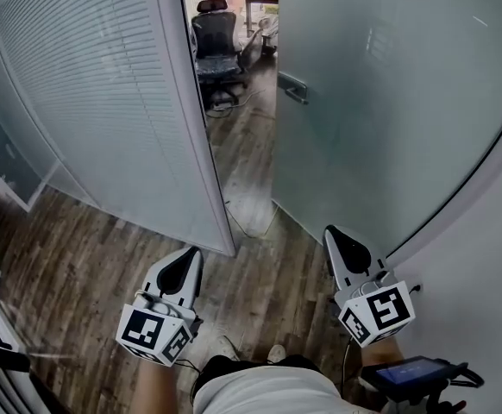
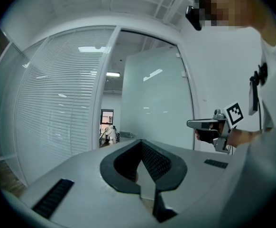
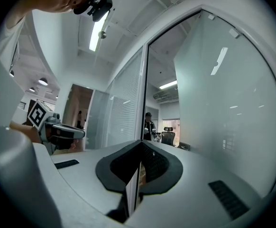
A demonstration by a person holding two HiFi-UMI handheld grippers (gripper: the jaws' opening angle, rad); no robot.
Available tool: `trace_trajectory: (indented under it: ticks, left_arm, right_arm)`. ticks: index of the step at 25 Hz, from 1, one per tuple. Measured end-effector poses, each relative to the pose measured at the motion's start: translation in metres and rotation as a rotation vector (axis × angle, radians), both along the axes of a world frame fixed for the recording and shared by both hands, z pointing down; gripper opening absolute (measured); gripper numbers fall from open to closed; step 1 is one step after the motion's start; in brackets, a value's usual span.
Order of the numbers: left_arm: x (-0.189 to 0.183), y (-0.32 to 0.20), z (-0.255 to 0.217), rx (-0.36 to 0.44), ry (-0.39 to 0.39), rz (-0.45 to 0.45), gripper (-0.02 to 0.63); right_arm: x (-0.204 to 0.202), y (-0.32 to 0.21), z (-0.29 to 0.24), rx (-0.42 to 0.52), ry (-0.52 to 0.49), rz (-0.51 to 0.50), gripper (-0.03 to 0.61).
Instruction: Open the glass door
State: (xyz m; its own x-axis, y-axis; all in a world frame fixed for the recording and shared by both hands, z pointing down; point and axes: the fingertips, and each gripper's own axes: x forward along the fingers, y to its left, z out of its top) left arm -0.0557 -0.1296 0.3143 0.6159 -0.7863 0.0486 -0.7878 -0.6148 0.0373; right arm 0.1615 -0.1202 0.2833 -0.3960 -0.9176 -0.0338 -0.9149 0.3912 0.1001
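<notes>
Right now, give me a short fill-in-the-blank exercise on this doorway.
1. The glass door stands ____.
2. The right gripper has its jaws ____, with nothing between them.
3. The office chair seen through the gap is coloured ____.

Missing words: open; shut; black.

Two hand-held grippers with pale grey, tapering plastic shells are seen: the left gripper (image 1: 191, 253) and the right gripper (image 1: 331, 231). Each shell is cut by a black teardrop-shaped opening, and the jaws are lined with black ribbed pads (image 2: 154, 161). A white cube printed with black square markers (image 1: 153, 335) is fitted at the rear of each gripper. Thin white cables (image 1: 367, 289) are looped on the right one. A white shirt (image 1: 264, 395) and a small black head-mounted camera (image 2: 193, 15) are worn.
</notes>
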Motion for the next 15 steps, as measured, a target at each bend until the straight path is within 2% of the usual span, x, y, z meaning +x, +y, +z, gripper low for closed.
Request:
trace_trajectory:
  ticks: [8, 15]
  left_arm:
    - [-0.012, 0.016, -0.008, 0.023, 0.022, 0.005, 0.0]
    - [-0.065, 0.018, -0.021, 0.032, 0.051, -0.05, 0.0]
  right_arm:
    - [-0.021, 0.008, 0.0, -0.001, 0.038, -0.021, 0.0]
    - [-0.065, 0.006, -0.009, -0.016, 0.066, -0.03, 0.001]
